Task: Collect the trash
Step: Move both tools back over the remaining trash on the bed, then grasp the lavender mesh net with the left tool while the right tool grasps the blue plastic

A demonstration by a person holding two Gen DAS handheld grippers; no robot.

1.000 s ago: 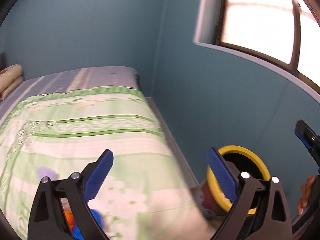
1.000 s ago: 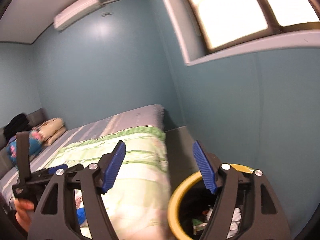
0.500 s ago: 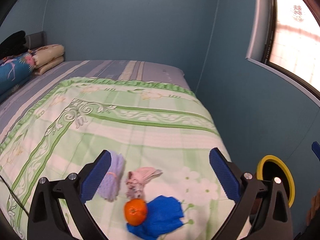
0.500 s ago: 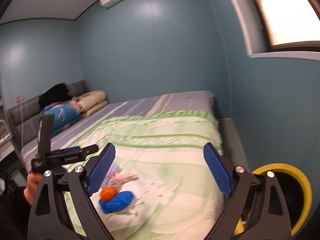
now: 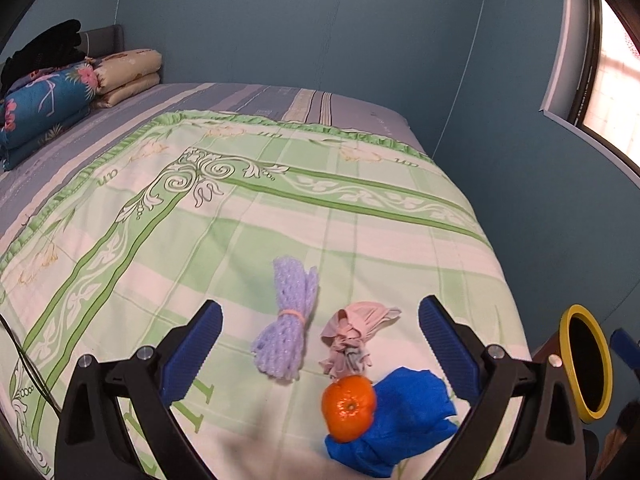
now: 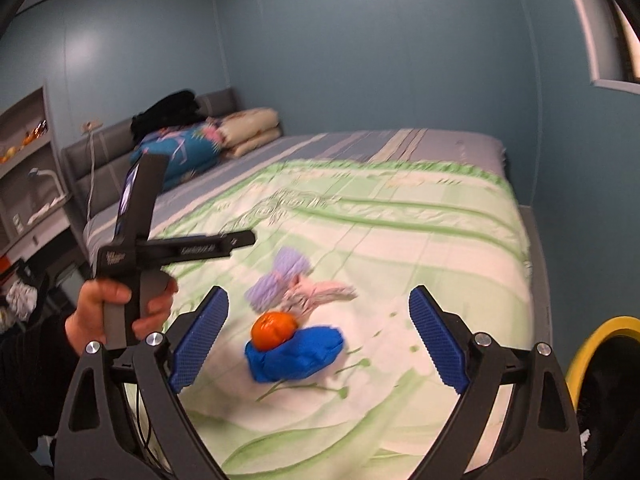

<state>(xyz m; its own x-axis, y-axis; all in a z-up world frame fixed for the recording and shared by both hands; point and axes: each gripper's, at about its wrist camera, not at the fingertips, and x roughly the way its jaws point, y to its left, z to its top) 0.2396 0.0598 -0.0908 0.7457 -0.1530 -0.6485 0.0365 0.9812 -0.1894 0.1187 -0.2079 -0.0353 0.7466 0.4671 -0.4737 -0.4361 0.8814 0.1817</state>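
Bed (image 5: 168,216) carries green patterned quilt (image 5: 360,216). Folded blue floral bedding (image 5: 44,104) and beige pillows (image 5: 128,72) stacked at 10 o'clock; black garment (image 5: 44,50) on top. Window (image 5: 612,84) at 2 o'clock.

White lettering on the left gripper's handle (image 6: 120,258) is too blurred to read.

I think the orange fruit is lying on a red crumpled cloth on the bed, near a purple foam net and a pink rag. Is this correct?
Not quite: the cloth under the orange fruit is blue, not red, as the left wrist view shows clearly. The rest holds: they lie on the bed, near the purple foam net and the pink rag.
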